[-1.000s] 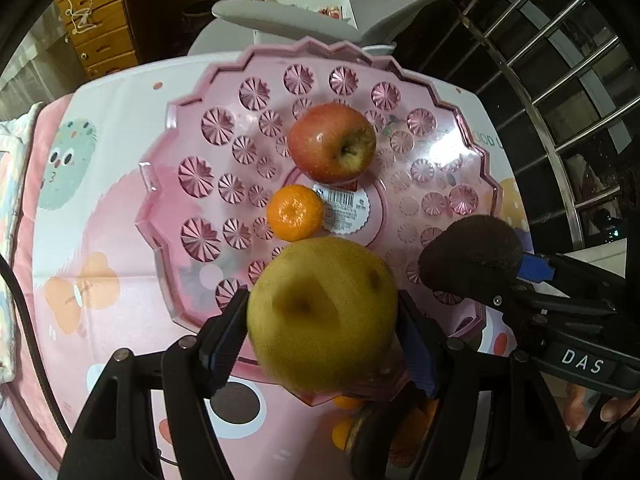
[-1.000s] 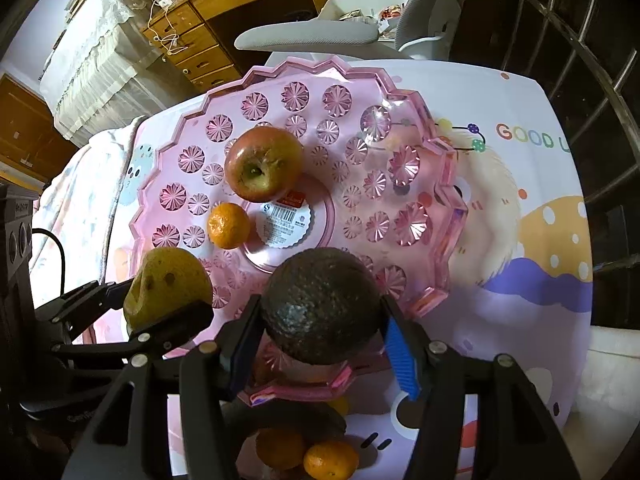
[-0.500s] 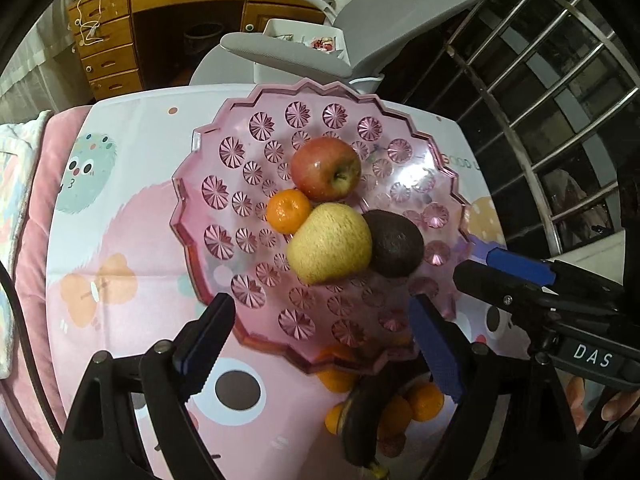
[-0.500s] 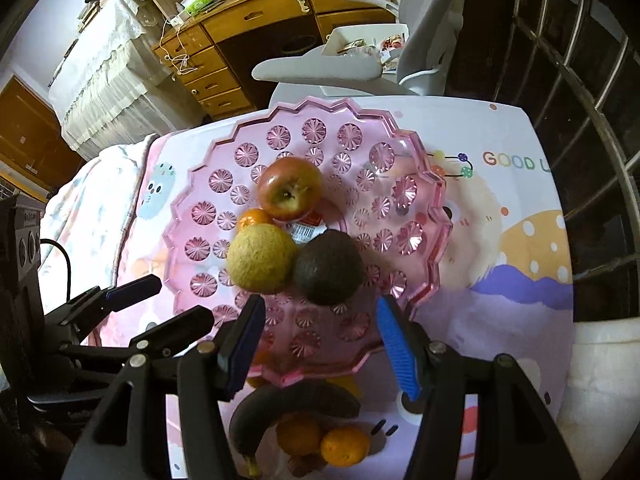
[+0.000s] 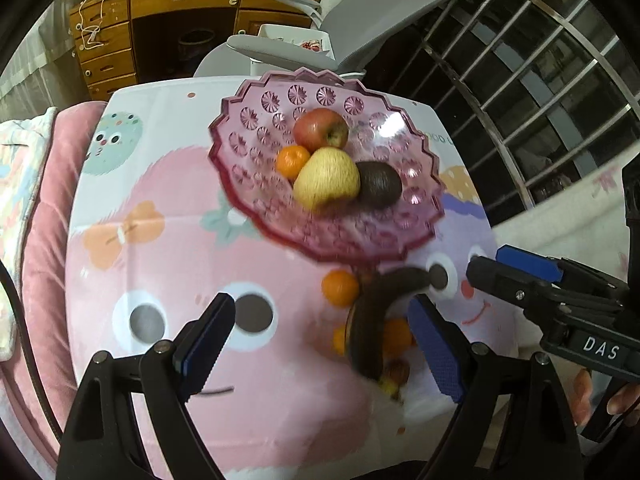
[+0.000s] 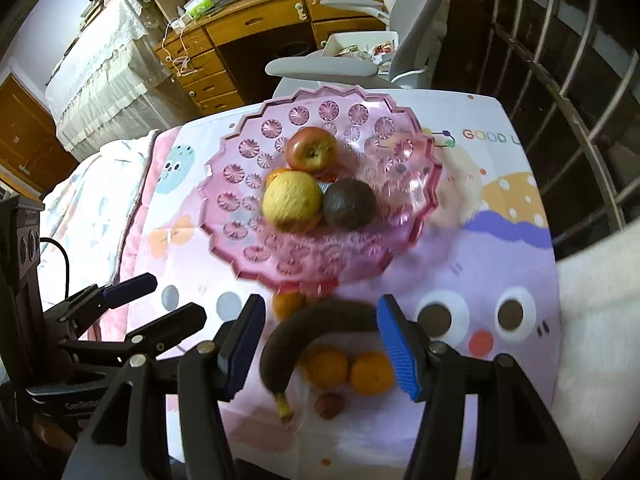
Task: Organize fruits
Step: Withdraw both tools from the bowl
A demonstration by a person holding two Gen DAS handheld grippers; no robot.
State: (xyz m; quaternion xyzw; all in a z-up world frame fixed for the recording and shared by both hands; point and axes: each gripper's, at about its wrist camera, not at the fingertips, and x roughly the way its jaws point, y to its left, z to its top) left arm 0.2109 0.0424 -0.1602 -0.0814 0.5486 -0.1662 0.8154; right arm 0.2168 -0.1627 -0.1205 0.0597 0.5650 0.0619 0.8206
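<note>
A pink cut-glass bowl [image 5: 240,168] [image 6: 224,216] on the table holds a red apple [image 5: 320,130] [image 6: 312,150], a tangerine [image 5: 294,160], a yellow pear [image 5: 326,178] [image 6: 292,200] and a dark avocado [image 5: 378,184] [image 6: 348,204]. In front of the bowl lie a blackened banana [image 5: 372,320] [image 6: 320,320] and loose tangerines [image 5: 340,288] [image 6: 372,368]. My left gripper [image 5: 320,306] [image 6: 178,296] is open and empty, over the cloth near the banana. The right gripper [image 6: 320,304] [image 5: 486,266] hangs open above the banana, touching nothing.
A cartoon-printed cloth [image 6: 500,240] covers the table. A small brown nut-like thing [image 6: 330,406] lies by the tangerines. A grey office chair [image 6: 340,66] and a wooden desk [image 6: 248,32] stand behind. A metal railing [image 5: 540,92] runs on the right.
The pear and the avocado left my grippers and now rest in the bowl. Both grippers opened, rose and pulled back from the bowl toward the near fruits.
</note>
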